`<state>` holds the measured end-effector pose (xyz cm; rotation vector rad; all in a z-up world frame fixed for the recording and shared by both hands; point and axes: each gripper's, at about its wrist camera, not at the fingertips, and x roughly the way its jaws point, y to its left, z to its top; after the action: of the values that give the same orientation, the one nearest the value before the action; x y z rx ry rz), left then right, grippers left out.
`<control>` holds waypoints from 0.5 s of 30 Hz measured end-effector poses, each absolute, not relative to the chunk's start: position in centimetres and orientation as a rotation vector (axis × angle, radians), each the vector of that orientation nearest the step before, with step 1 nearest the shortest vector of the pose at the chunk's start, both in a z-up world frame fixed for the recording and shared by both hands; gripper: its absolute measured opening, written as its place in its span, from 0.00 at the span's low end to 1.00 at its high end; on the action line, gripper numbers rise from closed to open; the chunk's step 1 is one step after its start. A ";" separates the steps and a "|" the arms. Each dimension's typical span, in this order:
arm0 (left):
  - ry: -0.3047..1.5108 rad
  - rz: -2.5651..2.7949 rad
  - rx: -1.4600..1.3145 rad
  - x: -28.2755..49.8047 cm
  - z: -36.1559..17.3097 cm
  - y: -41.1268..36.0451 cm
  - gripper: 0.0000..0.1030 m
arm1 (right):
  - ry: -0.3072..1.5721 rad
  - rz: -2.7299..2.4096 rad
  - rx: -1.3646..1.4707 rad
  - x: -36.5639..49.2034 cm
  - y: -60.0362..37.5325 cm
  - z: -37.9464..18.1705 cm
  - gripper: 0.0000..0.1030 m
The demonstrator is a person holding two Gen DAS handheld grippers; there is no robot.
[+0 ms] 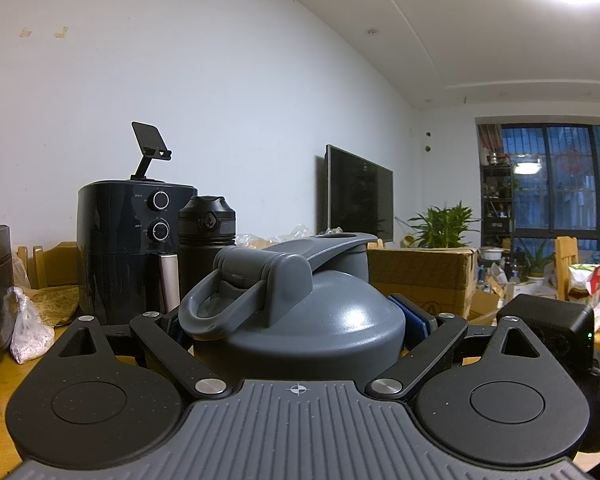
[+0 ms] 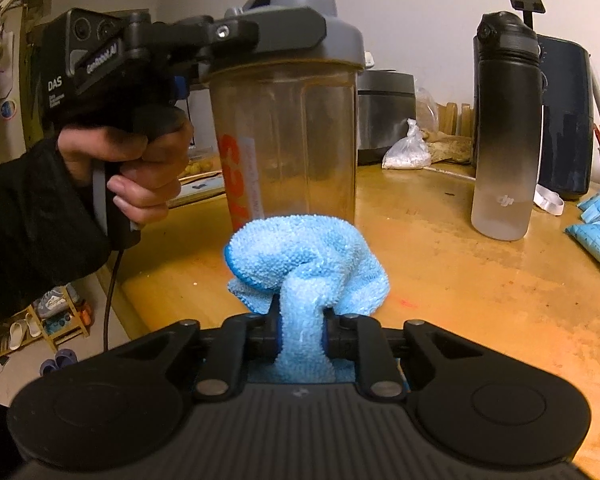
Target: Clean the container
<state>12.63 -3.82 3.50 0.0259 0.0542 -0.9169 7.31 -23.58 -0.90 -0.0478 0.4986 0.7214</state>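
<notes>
We see the shaker (image 2: 288, 120) standing on the table (image 2: 460, 280) — the cloth (image 2: 308, 260) before it, the bottle (image 2: 502, 128) to its right.

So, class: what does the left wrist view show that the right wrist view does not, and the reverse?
Only the left wrist view shows the television, potted plant and cardboard box. Only the right wrist view shows the blue cloth clamped in the right gripper, the shaker's clear body and the hand holding the left gripper. Both show the shaker bottle, black water bottle and air fryer.
</notes>
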 end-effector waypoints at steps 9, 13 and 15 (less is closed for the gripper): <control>0.055 -0.917 0.028 12.9 3.5 -3.8 0.92 | 0.429 0.709 -0.022 6.6 -23.9 0.4 0.08; 0.057 -0.916 0.030 12.9 3.5 -3.8 0.92 | 0.373 0.712 -0.012 6.2 -24.2 1.1 0.08; 0.058 -0.915 0.031 12.9 3.5 -3.8 0.92 | 0.342 0.712 -0.001 6.0 -24.4 1.6 0.08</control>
<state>12.90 -3.85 3.48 0.0308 0.0581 -0.9148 5.97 -24.40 1.57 -0.0013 0.3422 0.7122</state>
